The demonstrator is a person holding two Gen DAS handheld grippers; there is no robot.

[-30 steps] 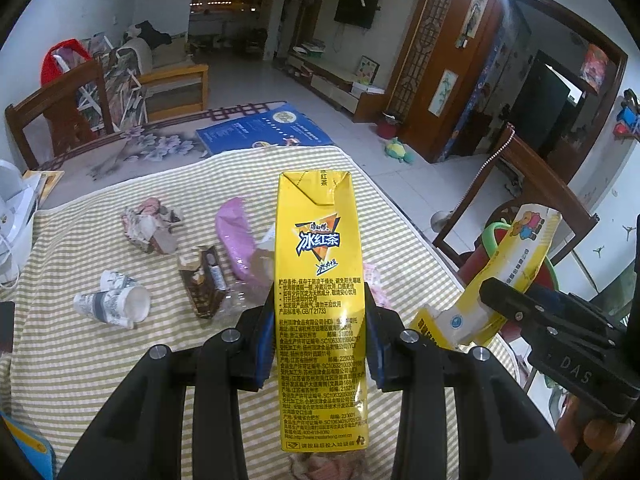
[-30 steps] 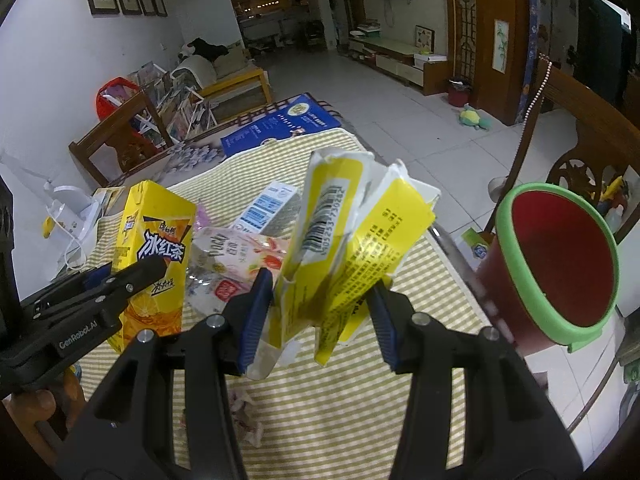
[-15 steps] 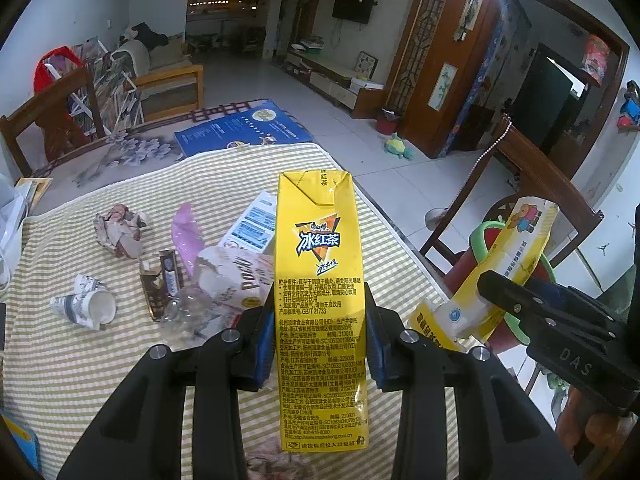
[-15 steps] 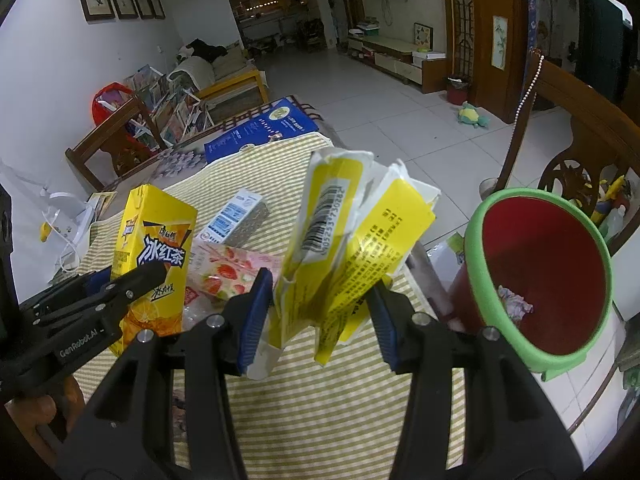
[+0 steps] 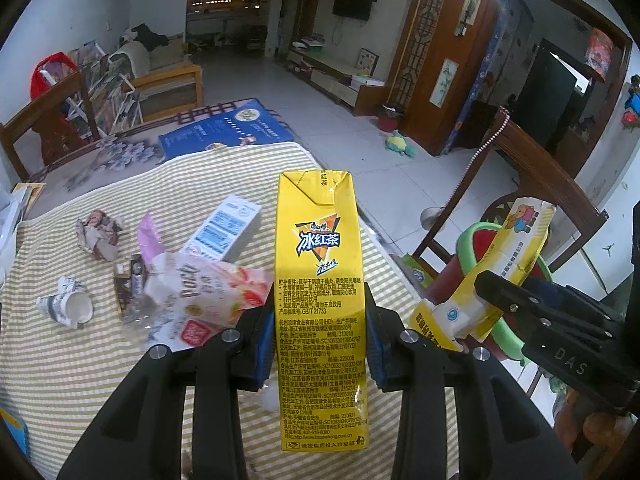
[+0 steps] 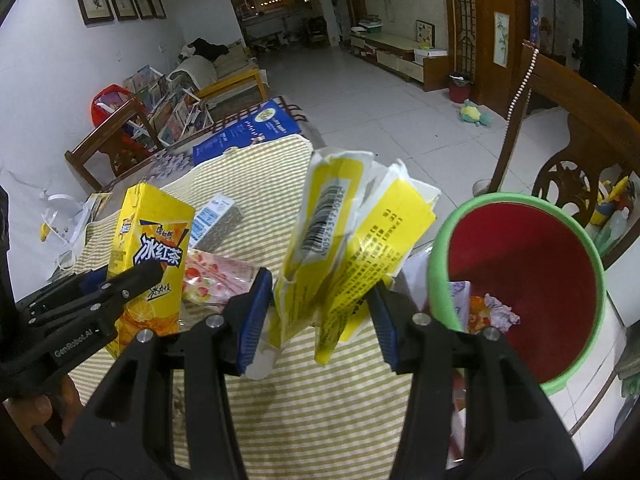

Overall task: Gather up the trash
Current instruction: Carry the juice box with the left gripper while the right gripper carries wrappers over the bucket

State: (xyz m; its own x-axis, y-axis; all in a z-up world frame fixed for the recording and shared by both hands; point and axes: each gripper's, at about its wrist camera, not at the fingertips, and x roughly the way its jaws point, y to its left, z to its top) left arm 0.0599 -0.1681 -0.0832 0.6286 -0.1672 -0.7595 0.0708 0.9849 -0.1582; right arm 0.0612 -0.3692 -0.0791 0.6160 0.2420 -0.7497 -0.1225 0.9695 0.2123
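My left gripper (image 5: 320, 332) is shut on a tall yellow iced-tea carton (image 5: 318, 280), held upright above the striped tablecloth (image 5: 100, 360); the same carton (image 6: 148, 248) shows at the left of the right wrist view. My right gripper (image 6: 316, 312) is shut on a crumpled yellow and white snack wrapper (image 6: 352, 240), which also appears as the wrapper (image 5: 504, 264) at the right of the left wrist view. Just right of it stands a red bin with a green rim (image 6: 520, 280), holding some crumpled trash (image 6: 492, 312).
On the cloth lie a pink snack bag (image 5: 200, 300), a blue and white box (image 5: 224, 232), a crushed paper cup (image 5: 68, 308), a paper wad (image 5: 100, 232) and a dark wrapper (image 5: 128, 284). A wooden chair (image 6: 576, 120) stands behind the bin.
Both grippers have carried their loads sideways along the table toward the bin. The bin now fills more of the right wrist view, its contents showing. Grips are unchanged.
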